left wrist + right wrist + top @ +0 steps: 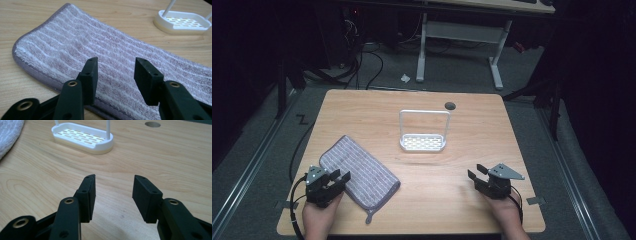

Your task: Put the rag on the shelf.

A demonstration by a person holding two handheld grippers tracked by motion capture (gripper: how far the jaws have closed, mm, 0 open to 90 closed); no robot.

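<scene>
The room around me is dark, with a grey floor, cables and another desk behind. In front of me is a wooden table (pixel 492 130) with a small round hole (pixel 450 105) near its far edge.

A striped grey-purple towel (pixel 360 172) lies flat on the left side, close to me. A white rack (pixel 423 142) with a tall wire handle stands in the middle, apart from the towel.

My left gripper (pixel 336 178) sits at the near corner of the towel. Its jaws are wide apart and hold nothing. In the left gripper view the towel's edge lies right under them. My right gripper (pixel 477 172) is over bare wood on the right side, well away from the towel and the rack. Its jaws are wide apart too, and empty.

Nobody told me the job, but I think the towel is the thing to pick up. It is soft and floppy. If I pinch just the top fuzz, it could slip out. If I grab one corner, the rest may drag and bunch up. If I swing it too far, it might knock the light rack over.
</scene>
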